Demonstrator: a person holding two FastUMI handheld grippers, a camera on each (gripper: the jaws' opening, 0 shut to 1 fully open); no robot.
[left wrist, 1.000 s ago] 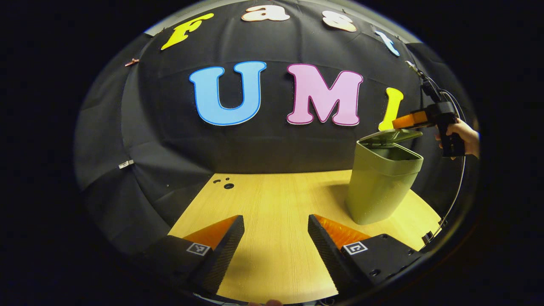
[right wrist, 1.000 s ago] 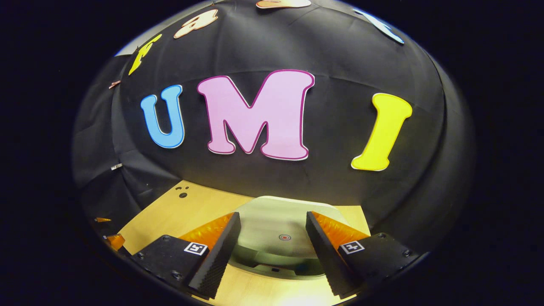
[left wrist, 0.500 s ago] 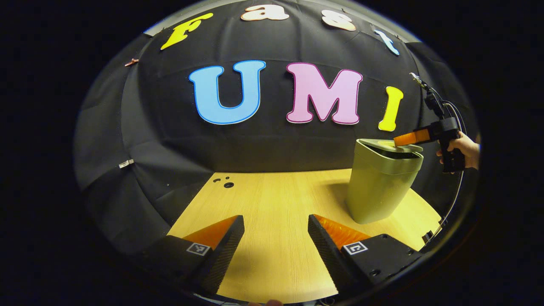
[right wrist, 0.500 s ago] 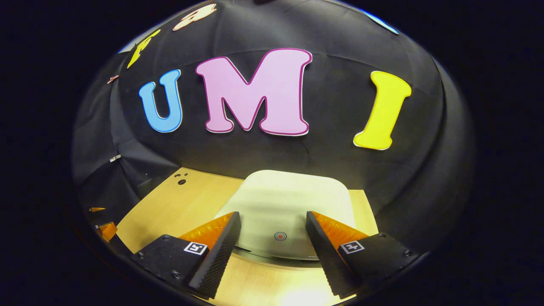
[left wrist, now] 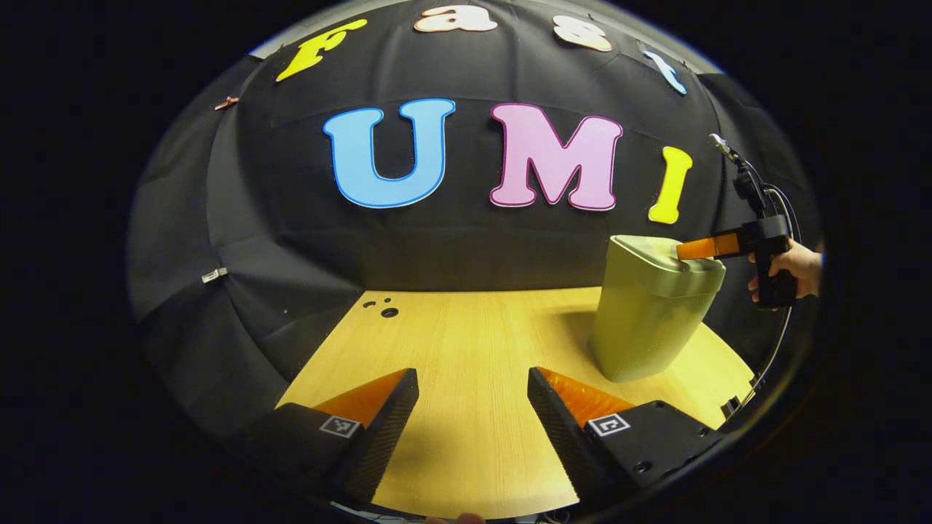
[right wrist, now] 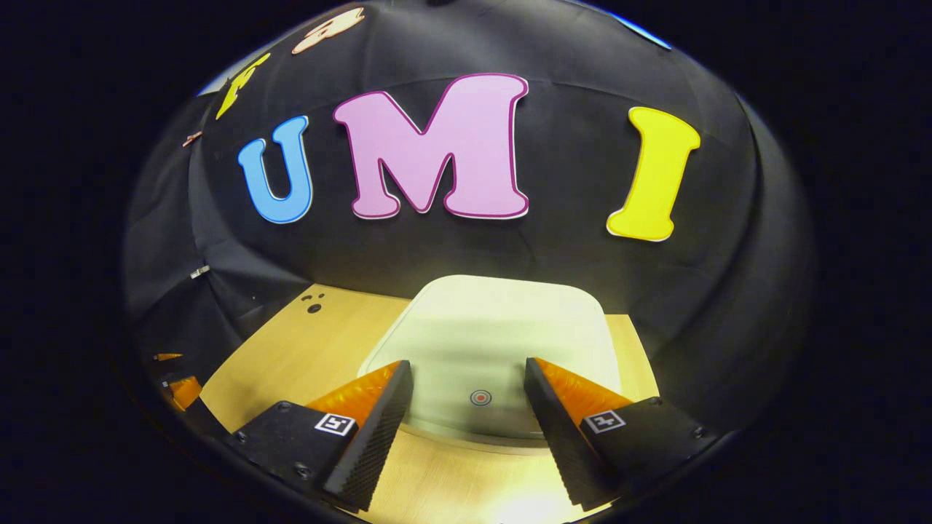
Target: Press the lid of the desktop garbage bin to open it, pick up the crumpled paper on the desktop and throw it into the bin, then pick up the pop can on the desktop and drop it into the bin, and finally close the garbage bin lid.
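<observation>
While right gripper (right wrist: 466, 407) tops lid (right wrist: 495, 327), hand (left wrist: 797, 263) visible

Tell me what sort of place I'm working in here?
Most likely a staged recording booth, not a real home: black cloth wall behind a bare wooden desktop, one green bin, and a person's hand holding the right gripper.

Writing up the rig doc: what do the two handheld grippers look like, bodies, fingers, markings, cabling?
Left gripper: two wedge-shaped fingers with ribbed inner faces on black bolted blocks, each bearing a small square black-and-white tag. Right gripper: same build and tags. From the left gripper view, the right one is a black pistol-grip body held by a bare hand; a thin cable loops down from it.
</observation>
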